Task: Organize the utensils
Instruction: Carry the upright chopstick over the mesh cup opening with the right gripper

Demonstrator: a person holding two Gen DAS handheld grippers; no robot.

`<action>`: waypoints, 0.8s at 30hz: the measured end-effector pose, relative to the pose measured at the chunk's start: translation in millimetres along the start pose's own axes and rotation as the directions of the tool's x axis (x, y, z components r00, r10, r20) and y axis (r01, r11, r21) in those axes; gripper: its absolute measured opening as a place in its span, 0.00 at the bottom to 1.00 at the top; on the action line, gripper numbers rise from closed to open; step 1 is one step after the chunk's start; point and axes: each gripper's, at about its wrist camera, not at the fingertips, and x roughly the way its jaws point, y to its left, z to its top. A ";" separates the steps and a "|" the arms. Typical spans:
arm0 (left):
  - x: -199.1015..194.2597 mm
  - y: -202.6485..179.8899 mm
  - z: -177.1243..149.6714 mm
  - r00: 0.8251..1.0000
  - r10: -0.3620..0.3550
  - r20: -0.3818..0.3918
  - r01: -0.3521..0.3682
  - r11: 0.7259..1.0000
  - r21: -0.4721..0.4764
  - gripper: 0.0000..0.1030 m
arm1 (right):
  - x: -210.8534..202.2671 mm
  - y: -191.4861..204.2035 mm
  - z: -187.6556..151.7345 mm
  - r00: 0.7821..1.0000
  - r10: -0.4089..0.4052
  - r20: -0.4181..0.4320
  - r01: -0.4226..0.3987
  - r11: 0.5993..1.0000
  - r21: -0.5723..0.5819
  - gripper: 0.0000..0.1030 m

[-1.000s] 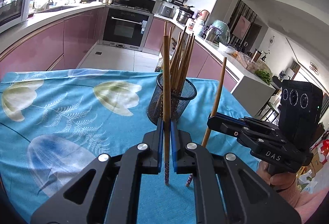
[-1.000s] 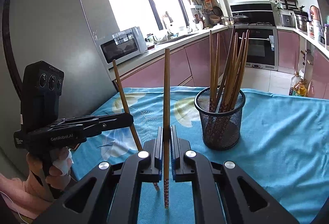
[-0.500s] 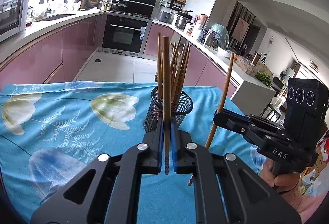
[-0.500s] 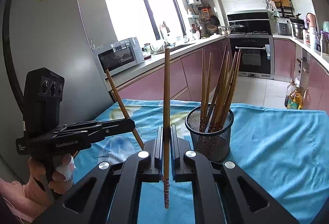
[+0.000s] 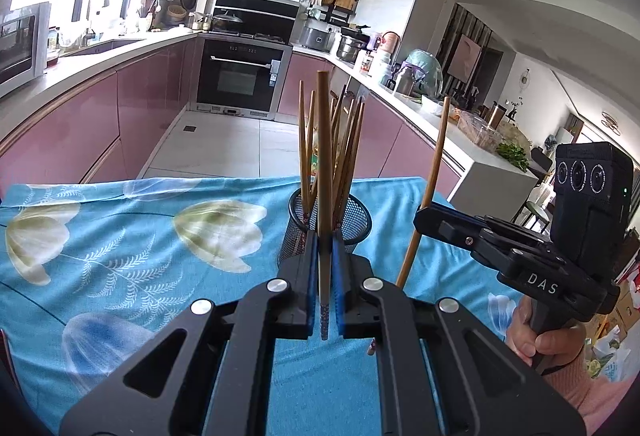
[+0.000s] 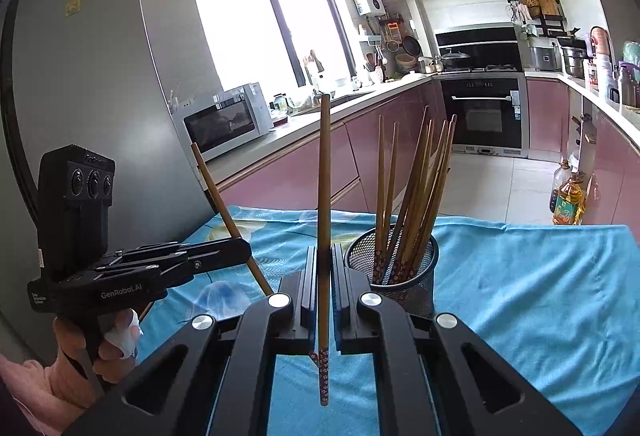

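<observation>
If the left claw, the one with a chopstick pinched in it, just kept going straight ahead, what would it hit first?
Most likely the black mesh holder full of chopsticks, which stands directly beyond the left claw on the blue cloth. How much gap remains is hard to judge.

- The chopsticks [image 5: 325, 156] look like smooth brown wood, with a patterned band at the lower end.
- The holder [image 6: 416, 276] is black wire mesh, matt.
- The tablecloth [image 6: 540, 284] is soft blue cloth with printed flowers, slightly creased.
- The left gripper [image 5: 324, 276] and right gripper [image 6: 324, 276] look like matt black plastic with shiny metal bolts.
- The cabinets [image 5: 152, 104] are glossy pink.
- The fridge [image 6: 100, 76] is smooth grey with a dull sheen.
</observation>
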 end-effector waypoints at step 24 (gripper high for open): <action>-2.1 -10.4 22.1 0.999 -0.015 0.040 0.013 0.999 0.035 0.07 | 2.1 -1.5 16.2 1.000 0.003 0.026 -0.002 1.000 -0.016 0.05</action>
